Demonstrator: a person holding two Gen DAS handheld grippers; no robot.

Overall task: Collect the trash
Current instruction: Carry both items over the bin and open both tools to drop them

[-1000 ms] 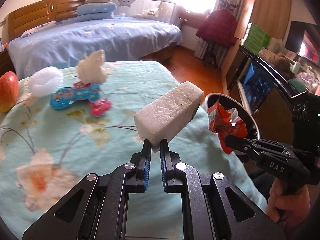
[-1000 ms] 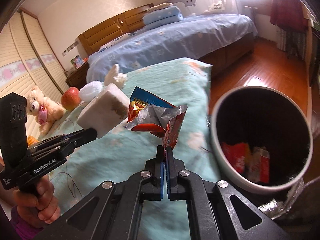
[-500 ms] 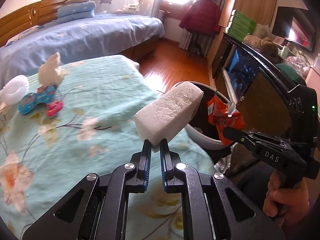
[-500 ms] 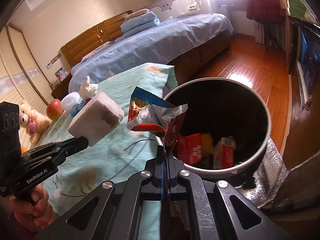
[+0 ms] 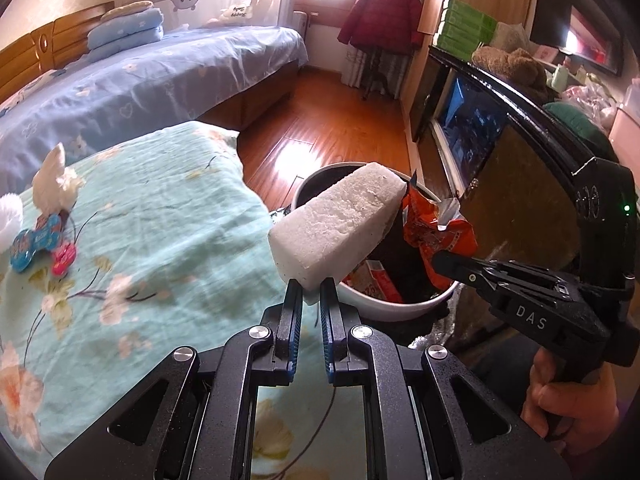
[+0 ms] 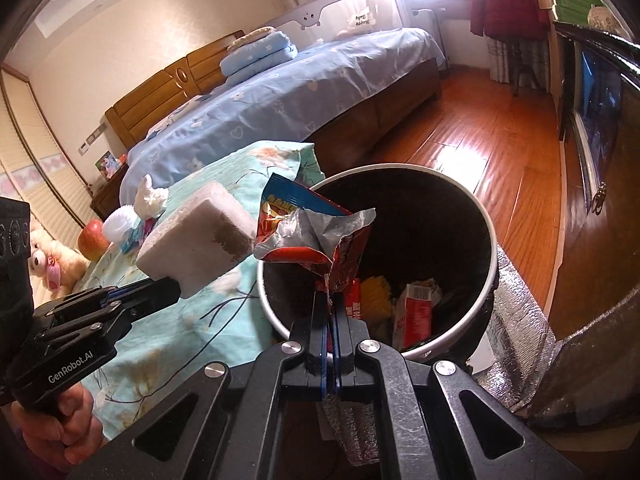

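My left gripper point(image 5: 307, 286) is shut on a corner of a white foam block point(image 5: 340, 226), which hangs over the near rim of the round black bin point(image 5: 384, 312). My right gripper point(image 6: 330, 298) is shut on a torn red and blue snack wrapper point(image 6: 310, 232), held above the bin's point(image 6: 491, 240) open mouth. In the right wrist view the foam block point(image 6: 196, 246) shows at left, held by the left gripper point(image 6: 178, 290). In the left wrist view the wrapper point(image 5: 434, 226) sits just right of the block, gripped by the right gripper point(image 5: 438, 258). Red packets and yellow scraps point(image 6: 416, 312) lie in the bin.
A bed with a teal flowered cover point(image 5: 152, 240) lies left of the bin, carrying crumpled tissue point(image 5: 54, 180), a blue wrapper point(image 5: 34, 240) and an apple point(image 6: 93, 239). A second, blue bed point(image 6: 288, 96) stands behind. Wooden floor point(image 6: 480, 140) and a dark cabinet point(image 5: 500, 140) border the bin.
Both grippers have swung right from over the teal bed to the bin, still holding the block and the wrapper. The bin now sits directly beneath them.
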